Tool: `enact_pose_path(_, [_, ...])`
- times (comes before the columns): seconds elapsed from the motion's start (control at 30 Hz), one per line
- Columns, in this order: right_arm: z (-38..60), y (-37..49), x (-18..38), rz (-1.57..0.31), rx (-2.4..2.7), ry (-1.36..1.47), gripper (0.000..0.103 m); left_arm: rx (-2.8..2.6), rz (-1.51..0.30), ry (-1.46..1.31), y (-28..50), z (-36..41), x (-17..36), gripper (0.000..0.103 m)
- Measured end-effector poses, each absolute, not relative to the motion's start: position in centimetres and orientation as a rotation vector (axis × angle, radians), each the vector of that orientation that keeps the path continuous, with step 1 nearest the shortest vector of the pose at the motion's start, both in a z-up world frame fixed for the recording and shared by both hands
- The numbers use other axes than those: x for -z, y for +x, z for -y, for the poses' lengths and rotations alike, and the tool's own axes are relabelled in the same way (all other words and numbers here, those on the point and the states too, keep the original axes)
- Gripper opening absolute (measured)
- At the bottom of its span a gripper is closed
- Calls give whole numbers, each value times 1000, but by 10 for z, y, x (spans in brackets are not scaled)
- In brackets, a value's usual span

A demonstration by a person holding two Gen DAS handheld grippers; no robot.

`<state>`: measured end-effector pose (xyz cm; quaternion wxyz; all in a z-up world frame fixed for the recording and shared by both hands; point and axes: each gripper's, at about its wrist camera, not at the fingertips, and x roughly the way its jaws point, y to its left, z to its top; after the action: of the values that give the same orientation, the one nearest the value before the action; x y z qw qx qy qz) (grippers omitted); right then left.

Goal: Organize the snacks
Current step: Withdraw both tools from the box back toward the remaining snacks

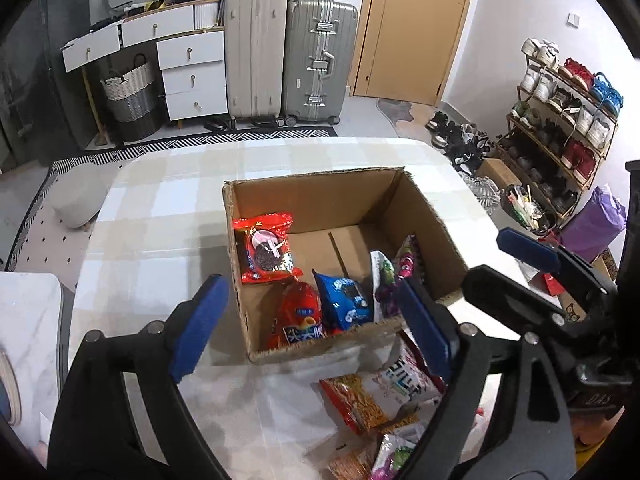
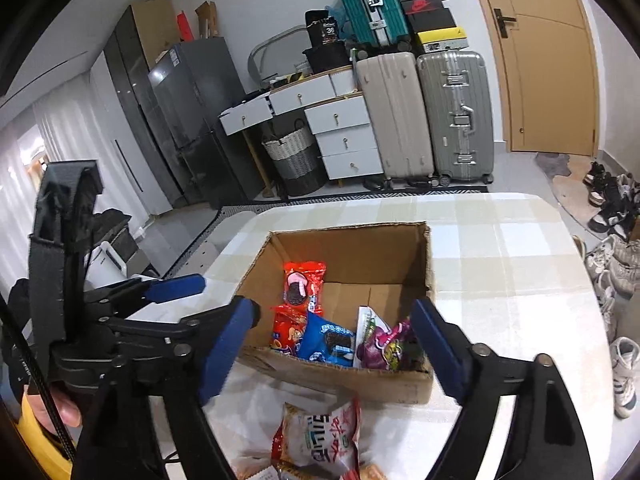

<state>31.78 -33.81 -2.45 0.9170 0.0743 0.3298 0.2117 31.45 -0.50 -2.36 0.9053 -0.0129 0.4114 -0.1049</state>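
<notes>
Here, I am holding my left tongs (image 1: 308,320) and right tongs (image 2: 334,348) spread empty over the open brown cardboard box (image 1: 320,184) of packets; reaching carelessly for the loose white-and-red snack bag (image 2: 320,436) risks snagging its rim.

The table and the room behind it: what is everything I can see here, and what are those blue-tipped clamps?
Cardboard box: one, brown, open, on the table.
Snack packets in box: about five; red cookie packet at the left wall, red packet, blue cookie packet, white-green one, purple one along the near wall.
Loose snack packets: several, red, orange and white, on the table before the box.
Table: one, pale checked cloth.
Suitcases: three; beige and silver on the floor, teal higher up.
Drawer unit: white.
Basket: white and grey.
Door: tan.
Shoe rack: full.
Fridge: dark grey.
Left gripper: black, blue pads, open, empty.
Right gripper: same, open, empty.
</notes>
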Motion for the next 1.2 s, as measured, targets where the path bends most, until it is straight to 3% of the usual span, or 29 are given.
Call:
enact_pose_path(0.1, [345, 304, 17, -657, -435, 172, 95, 213, -814, -39, 299, 1, 13, 102])
enact_pose_path(0.73, [350, 187, -40, -522, -460, 129, 99, 217, -663, -26, 165, -10, -57, 102])
enact_pose_path(1.2, [352, 106, -43, -494, -444, 123, 99, 222, -680, -10, 71, -38, -37, 102])
